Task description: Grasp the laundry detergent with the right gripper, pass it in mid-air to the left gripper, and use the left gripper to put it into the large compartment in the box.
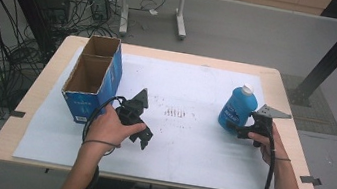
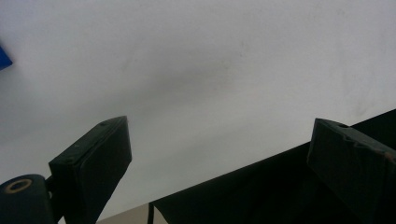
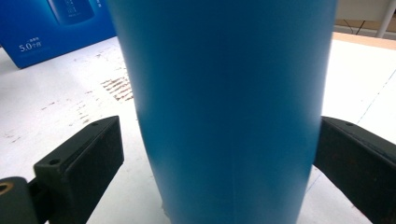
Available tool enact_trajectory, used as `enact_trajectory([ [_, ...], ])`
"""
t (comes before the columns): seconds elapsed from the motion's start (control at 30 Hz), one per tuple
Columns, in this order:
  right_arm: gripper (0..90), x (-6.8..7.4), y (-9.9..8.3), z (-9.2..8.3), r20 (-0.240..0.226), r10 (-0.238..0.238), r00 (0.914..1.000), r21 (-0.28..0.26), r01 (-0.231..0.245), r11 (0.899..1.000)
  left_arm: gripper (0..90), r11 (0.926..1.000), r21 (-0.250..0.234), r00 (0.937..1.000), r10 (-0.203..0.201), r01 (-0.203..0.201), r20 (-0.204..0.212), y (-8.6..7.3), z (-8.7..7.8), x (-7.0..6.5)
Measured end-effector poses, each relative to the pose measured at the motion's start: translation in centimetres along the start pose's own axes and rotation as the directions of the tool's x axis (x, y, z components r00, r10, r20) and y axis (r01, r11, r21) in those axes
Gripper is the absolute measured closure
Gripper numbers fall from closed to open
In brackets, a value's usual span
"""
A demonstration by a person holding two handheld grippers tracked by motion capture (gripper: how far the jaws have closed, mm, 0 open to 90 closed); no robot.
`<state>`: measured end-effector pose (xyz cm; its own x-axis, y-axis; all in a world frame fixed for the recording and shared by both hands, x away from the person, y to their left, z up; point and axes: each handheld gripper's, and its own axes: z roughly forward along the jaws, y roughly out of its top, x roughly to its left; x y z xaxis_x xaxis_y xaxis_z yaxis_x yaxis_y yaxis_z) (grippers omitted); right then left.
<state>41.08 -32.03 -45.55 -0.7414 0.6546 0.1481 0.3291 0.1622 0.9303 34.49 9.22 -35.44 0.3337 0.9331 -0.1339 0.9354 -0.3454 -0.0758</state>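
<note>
A blue bottle (image 1: 238, 107) with a white cap stands upright on the white sheet (image 1: 184, 147) at the table's right side. My right gripper (image 1: 233, 129) reaches it from the right, and its open jaws straddle the bottle's lower body. In the right gripper view the bottle (image 3: 224, 93) stands between the jaws of the right gripper (image 3: 222, 140), with a small gap at the left jaw. My left gripper (image 1: 144, 139) is held left of centre, tilted down over the sheet. In the left gripper view the left gripper (image 2: 219, 135) is open with nothing but the sheet (image 2: 187, 70) between its jaws.
An open blue cardboard box (image 1: 92, 80) with two compartments stands at the table's left, also seen as the box (image 3: 46, 28) behind the bottle. Faint brown marks (image 1: 176, 113) stain the sheet's middle. The wooden table (image 1: 288, 92) edge lies just right of the bottle.
</note>
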Motion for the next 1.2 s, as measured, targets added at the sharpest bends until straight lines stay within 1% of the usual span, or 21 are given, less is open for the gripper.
enact_trajectory([
  [0.1,3.1,0.03,-0.10,0.18,0.012,-0.002,0.9999,0.005,0.002,1.000,6.7,1.0000,0.005,1.0000,0.003,-0.003,0.001,-0.02,0.05,0.04],
  [0.2,4.6,0.06,-0.19,0.29,0.017,0.007,0.9998,0.003,-0.008,1.000,6.7,1.0000,0.007,1.0000,0.003,-0.003,-0.001,-0.03,0.09,0.07],
  [0.5,14.6,0.16,-0.27,0.47,0.029,0.011,0.9995,0.001,-0.011,1.000,6.7,1.0000,0.006,1.0000,0.008,-0.008,-0.001,-0.03,0.09,0.04],
  [0.97,31.5,0.27,-0.32,0.72,0.039,0.005,0.9992,0.000,-0.005,1.000,6.8,1.0000,0.000,1.0000,-0.007,0.007,0.001,-0.12,0.10,-0.04],
  [1.03,34.4,0.27,-0.33,0.73,0.038,0.005,0.9992,-0.002,-0.005,1.000,6.9,1.0000,0.000,1.0000,0.000,0.000,0.000,-0.13,0.09,-0.03],
  [1.07,34.7,0.27,-0.33,0.75,0.038,0.006,0.9992,-0.004,-0.006,1.000,6.9,1.0000,-0.002,1.0000,-0.005,0.005,0.000,-0.13,0.08,-0.07],
  [1.2,37.4,0.25,-0.32,0.71,0.045,0.002,0.9990,-0.001,-0.002,1.000,6.9,1.0000,-0.004,1.0000,-0.003,0.003,0.000,-0.15,-0.01,0.02],
])
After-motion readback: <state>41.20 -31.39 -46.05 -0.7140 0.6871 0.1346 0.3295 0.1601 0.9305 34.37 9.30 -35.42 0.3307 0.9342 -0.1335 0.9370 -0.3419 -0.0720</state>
